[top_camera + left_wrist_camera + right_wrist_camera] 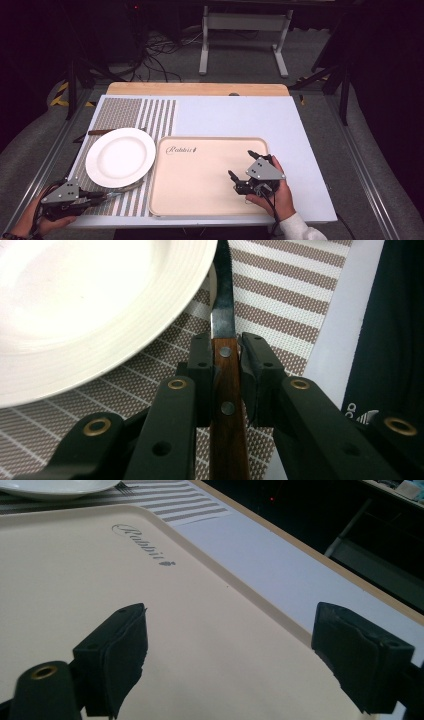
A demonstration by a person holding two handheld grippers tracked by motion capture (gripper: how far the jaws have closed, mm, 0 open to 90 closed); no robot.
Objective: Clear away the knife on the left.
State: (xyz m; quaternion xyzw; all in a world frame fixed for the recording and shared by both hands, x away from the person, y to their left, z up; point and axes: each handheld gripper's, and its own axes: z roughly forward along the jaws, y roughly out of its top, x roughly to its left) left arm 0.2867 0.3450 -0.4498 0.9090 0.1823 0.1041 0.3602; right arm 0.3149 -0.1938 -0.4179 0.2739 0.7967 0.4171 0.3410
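A knife [228, 390] with a brown wooden handle and a dark steel blade lies on the striped placemat [285, 300], its blade running under the rim of the white plate [75, 305]. My left gripper [226, 342] is shut on the knife's handle, with both pads pressed against its sides. From above, that left gripper [101, 196] sits at the table's front left, with the knife [122, 189] pointing right below the plate [120, 156]. My right gripper [241, 163] hovers open over the right part of the beige tray [200, 200], nothing between its fingers [117, 645].
A brown-handled utensil [100, 132] lies on the placemat [150, 120] behind the plate. The tray [75, 580] carries script lettering near its far left corner. A pale blue board [240, 117] covers the tabletop; cables and a stand's legs lie on the floor beyond.
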